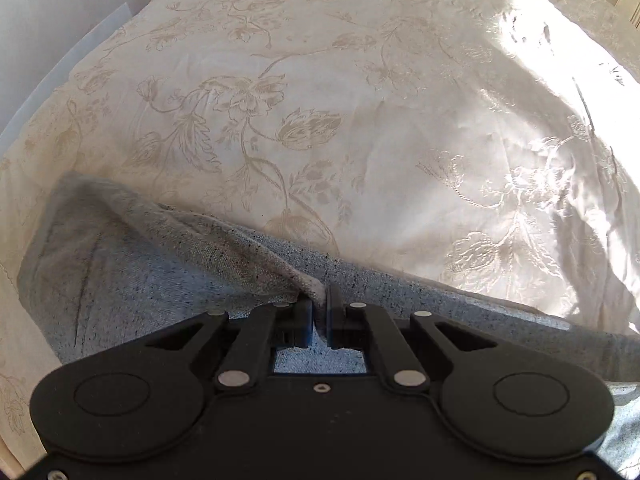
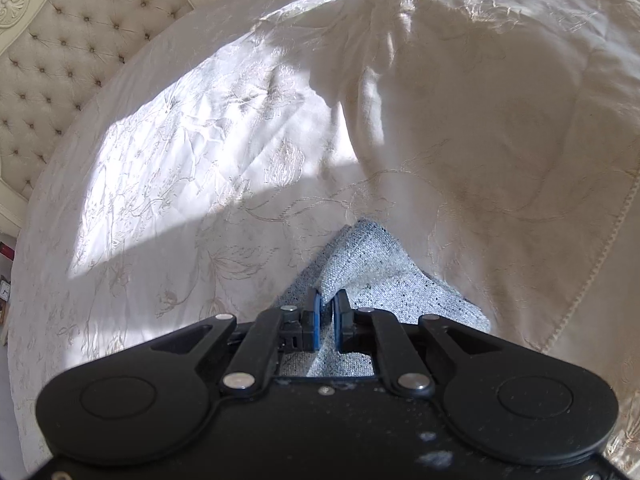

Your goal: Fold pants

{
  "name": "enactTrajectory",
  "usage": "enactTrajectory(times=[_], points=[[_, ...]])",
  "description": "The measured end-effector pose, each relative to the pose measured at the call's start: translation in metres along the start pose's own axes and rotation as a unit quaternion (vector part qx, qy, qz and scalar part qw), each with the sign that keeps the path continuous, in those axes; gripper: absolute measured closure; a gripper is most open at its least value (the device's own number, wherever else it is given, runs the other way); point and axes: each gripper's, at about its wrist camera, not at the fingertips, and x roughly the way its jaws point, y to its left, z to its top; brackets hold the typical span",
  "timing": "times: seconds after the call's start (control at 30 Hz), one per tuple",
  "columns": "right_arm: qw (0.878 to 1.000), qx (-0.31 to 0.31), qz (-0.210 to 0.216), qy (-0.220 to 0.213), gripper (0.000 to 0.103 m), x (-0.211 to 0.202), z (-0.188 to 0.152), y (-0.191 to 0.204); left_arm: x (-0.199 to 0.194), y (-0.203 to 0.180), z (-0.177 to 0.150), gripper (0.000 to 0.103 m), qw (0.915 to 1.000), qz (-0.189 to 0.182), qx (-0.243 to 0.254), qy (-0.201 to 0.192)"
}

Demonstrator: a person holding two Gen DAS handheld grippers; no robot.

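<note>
Pants (image 1: 140, 292) hang pinched in both the left gripper (image 1: 319, 304) and right gripper (image 2: 328, 308); level, taut edges over the bedspread (image 1: 320, 100) make a clean fold.

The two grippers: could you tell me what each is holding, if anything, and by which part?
Both hold the grey pants. The left gripper pinches a raised fold at their edge; the right gripper pinches a lifted corner of them.
</note>
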Motion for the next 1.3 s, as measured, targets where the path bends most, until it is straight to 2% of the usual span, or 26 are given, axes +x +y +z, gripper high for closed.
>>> enactTrajectory(times=[0.13,0.43,0.53,0.6,0.7,0.83,0.93,1.0,1.07,1.13,1.2,1.27,1.3], points=[[1.000,-0.008,-0.010,0.013,0.095,0.025,0.004,0.007,0.020,0.001,0.003,0.095,0.9996,0.003,-0.022,0.017],[0.999,-0.021,-0.024,0.029,0.095,0.059,0.004,0.020,0.049,0.012,0.005,0.093,0.9941,0.010,-0.104,0.031],[0.998,-0.038,-0.018,0.048,0.088,0.071,0.005,0.021,0.052,0.013,0.005,0.093,0.9926,0.016,-0.118,0.023],[0.998,-0.047,-0.003,0.048,0.086,0.066,0.009,0.017,0.051,0.011,0.004,0.093,0.9931,0.023,-0.114,0.015],[0.998,-0.042,0.030,0.019,0.078,0.039,0.019,0.002,0.049,0.008,0.003,0.092,0.9930,0.039,-0.111,0.005],[0.999,-0.040,0.024,0.003,0.074,0.007,0.027,-0.027,0.049,0.011,0.004,0.092,0.9877,0.058,-0.145,-0.006],[0.999,-0.039,0.012,0.013,0.074,-0.005,0.026,-0.053,0.058,0.003,0.005,0.091,0.9890,0.073,-0.129,0.007],[0.999,-0.043,-0.003,0.018,0.074,-0.010,0.020,-0.065,0.062,-0.004,0.011,0.086,0.9911,0.082,-0.104,0.015],[0.999,-0.044,-0.003,0.023,0.074,-0.015,0.013,-0.076,0.058,-0.008,0.018,0.082,0.9929,0.083,-0.085,0.008],[0.999,-0.040,-0.002,0.024,0.074,-0.017,0.006,-0.083,0.054,-0.009,0.027,0.081,0.9926,0.084,-0.088,0.009],[0.998,-0.050,-0.001,0.022,0.074,-0.020,0.000,-0.085,0.057,-0.011,0.036,0.081,0.9910,0.087,-0.097,0.031],[0.998,-0.054,0.000,0.023,0.074,-0.021,-0.004,-0.087,0.060,-0.020,0.047,0.081,0.9906,0.101,-0.076,0.051],[0.998,-0.054,0.007,0.027,0.074,-0.023,-0.006,-0.089,0.066,-0.020,0.054,0.082,0.9900,0.092,-0.075,0.078]])
